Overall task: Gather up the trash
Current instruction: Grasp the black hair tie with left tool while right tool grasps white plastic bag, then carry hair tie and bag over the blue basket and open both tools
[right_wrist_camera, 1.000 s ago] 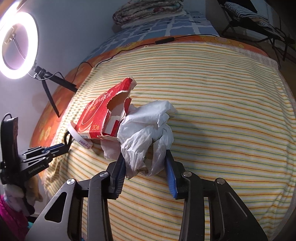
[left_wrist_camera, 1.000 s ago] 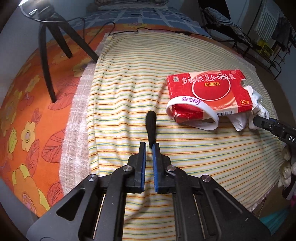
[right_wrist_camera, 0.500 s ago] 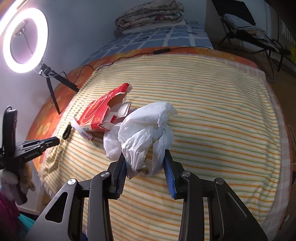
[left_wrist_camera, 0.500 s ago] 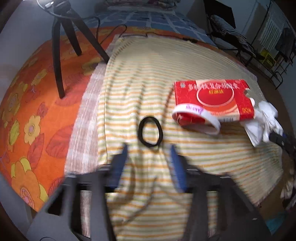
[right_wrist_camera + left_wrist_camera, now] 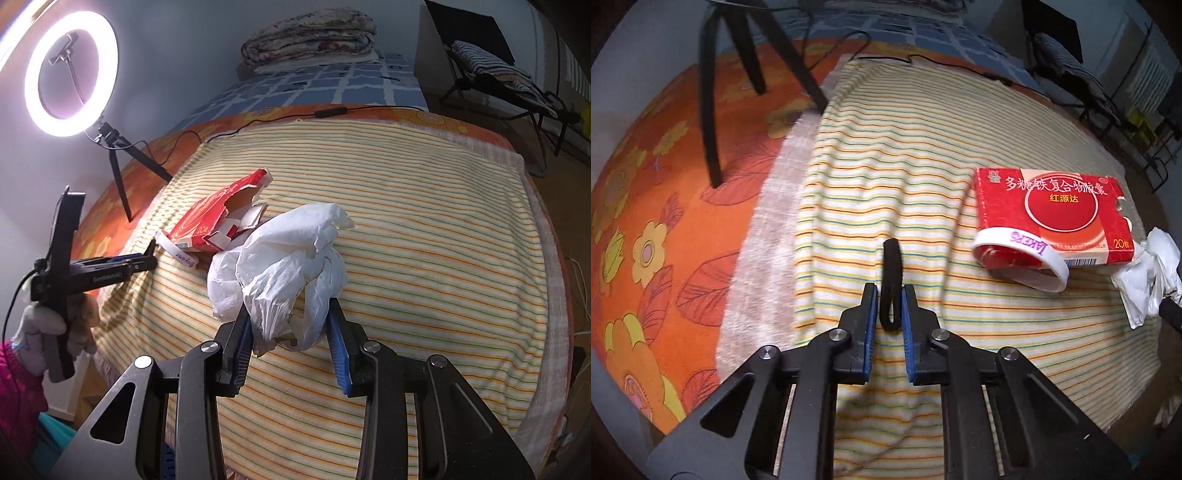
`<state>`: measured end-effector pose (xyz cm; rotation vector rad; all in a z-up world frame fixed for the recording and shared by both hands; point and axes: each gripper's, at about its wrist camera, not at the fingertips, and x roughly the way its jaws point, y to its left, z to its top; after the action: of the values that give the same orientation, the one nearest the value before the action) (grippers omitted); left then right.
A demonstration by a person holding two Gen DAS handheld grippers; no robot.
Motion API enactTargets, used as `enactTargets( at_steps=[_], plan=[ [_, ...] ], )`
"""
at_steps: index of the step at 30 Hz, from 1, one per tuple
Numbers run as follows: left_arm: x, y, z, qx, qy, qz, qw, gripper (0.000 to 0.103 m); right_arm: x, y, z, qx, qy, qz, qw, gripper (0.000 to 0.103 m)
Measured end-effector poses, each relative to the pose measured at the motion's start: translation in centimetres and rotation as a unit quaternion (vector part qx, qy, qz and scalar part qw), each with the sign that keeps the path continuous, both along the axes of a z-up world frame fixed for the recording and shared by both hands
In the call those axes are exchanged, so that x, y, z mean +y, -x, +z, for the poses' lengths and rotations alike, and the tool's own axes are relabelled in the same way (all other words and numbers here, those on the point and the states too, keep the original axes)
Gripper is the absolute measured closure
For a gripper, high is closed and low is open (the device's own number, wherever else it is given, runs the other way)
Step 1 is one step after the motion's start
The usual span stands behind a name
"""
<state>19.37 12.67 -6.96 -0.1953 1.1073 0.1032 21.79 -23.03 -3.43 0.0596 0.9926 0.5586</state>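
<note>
While squeezing a black hair tie point(image 5: 891, 284), left gripper point(image 5: 889, 291) just closing; right gripper point(image 5: 291, 325) clamped on white plastic bag point(image 5: 291, 266) near red box point(image 5: 218, 214).

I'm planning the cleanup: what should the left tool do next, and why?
Probably lift. The left tool has just closed on the black hair band, squeezed narrow between its pads, while the right tool already holds the white plastic bag.

A hair tie point(image 5: 891, 284) lies on the striped blanket point(image 5: 886, 184), its near end between the left gripper's point(image 5: 889, 295) fingers point(image 5: 870, 306). Ahead and right of them sits a torn medicine box point(image 5: 1049, 214) — a wristband point(image 5: 1023, 258) looped around its near corner. Between the right gripper's point(image 5: 291, 325) fingers point(image 5: 338, 332) sits a crumpled plastic bag point(image 5: 291, 262) — the box beyond it, to the left.
</note>
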Motion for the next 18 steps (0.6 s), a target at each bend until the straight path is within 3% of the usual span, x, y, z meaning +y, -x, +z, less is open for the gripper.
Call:
enactTargets(
  at_steps=[18],
  plan=[
    [-0.1, 4.7, 4.2, -0.042, -0.014, -0.009, 0.9990, 0.099, -1.8, 3.1, 3.1, -0.040, -0.003, -0.008, 0.999, 0.068]
  ],
)
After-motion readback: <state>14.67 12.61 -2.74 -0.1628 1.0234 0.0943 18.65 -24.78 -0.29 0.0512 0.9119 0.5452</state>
